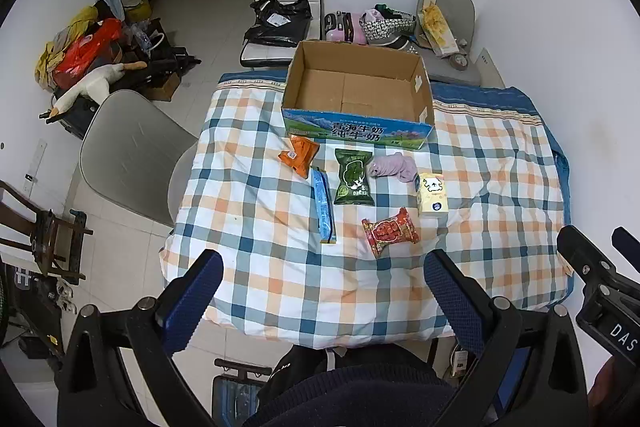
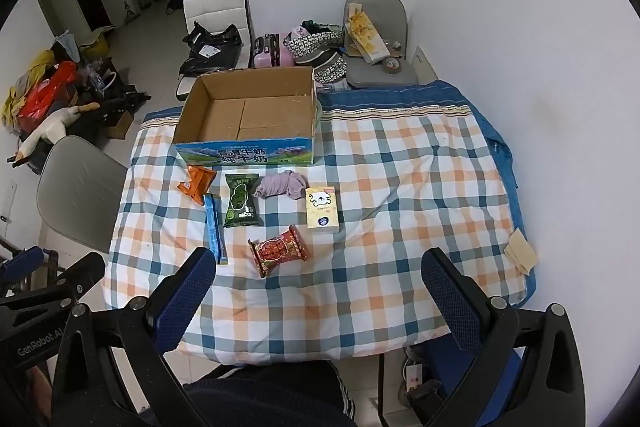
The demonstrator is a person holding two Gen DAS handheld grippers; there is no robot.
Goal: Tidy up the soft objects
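Note:
An empty open cardboard box [image 1: 356, 83] [image 2: 248, 111] stands at the far side of the checked tablecloth [image 1: 260, 227] [image 2: 400, 187]. In front of it lie an orange packet [image 1: 300, 155] [image 2: 197, 183], a blue stick pack [image 1: 324, 207] [image 2: 215, 227], a green snack bag [image 1: 353, 177] [image 2: 240, 201], a lilac cloth bundle [image 1: 394, 167] [image 2: 282, 185], a yellow tissue pack [image 1: 431, 195] [image 2: 322, 207] and a red packet [image 1: 390, 231] [image 2: 280, 251]. My left gripper [image 1: 324, 267] and my right gripper [image 2: 320, 263] are both open and empty, held above the near table edge.
A grey chair [image 1: 128, 155] [image 2: 80, 187] stands at the table's left. Chairs with bags [image 1: 280, 19] [image 2: 360, 39] stand behind the table. A white wall [image 2: 520, 27] is on the right. A small beige cloth [image 2: 520, 253] lies at the right table edge. Clutter [image 1: 88, 51] covers the floor far left.

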